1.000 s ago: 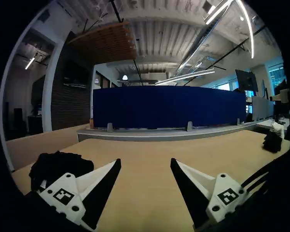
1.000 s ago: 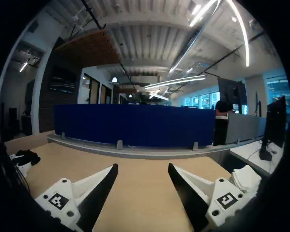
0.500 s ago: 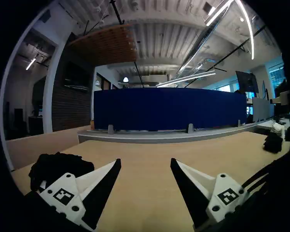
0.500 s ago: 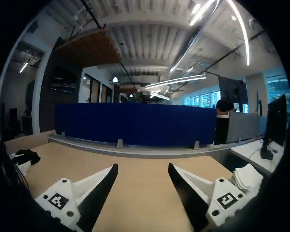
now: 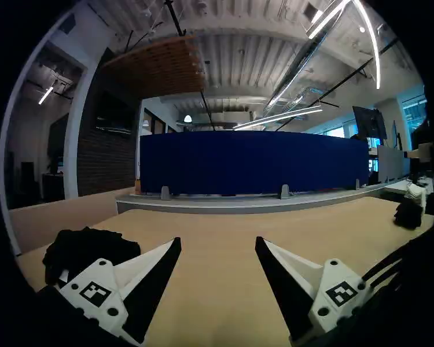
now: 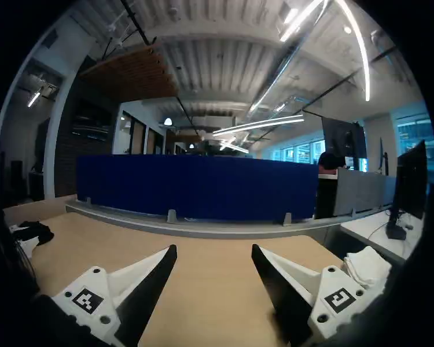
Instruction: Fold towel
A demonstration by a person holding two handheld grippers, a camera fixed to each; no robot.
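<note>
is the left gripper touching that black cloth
Cannot tell. In the left gripper view the black cloth lies behind one finger of the left gripper, hiding any gap.

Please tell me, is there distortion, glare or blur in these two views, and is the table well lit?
Left gripper view: fisheye bends the blue partition; ceiling light strips glare white; the black cloth is too dark for detail. Right gripper view: same bending; windows overexposed; the table evenly lit, the right gripper sharp.

Table (image 5: 228,225): pale wood-look, smooth, matt. Black cloth (image 5: 84,248): soft, crumpled. Partition (image 5: 246,162): blue, matt, fabric-like. White towel (image 6: 367,263): soft cloth.
</note>
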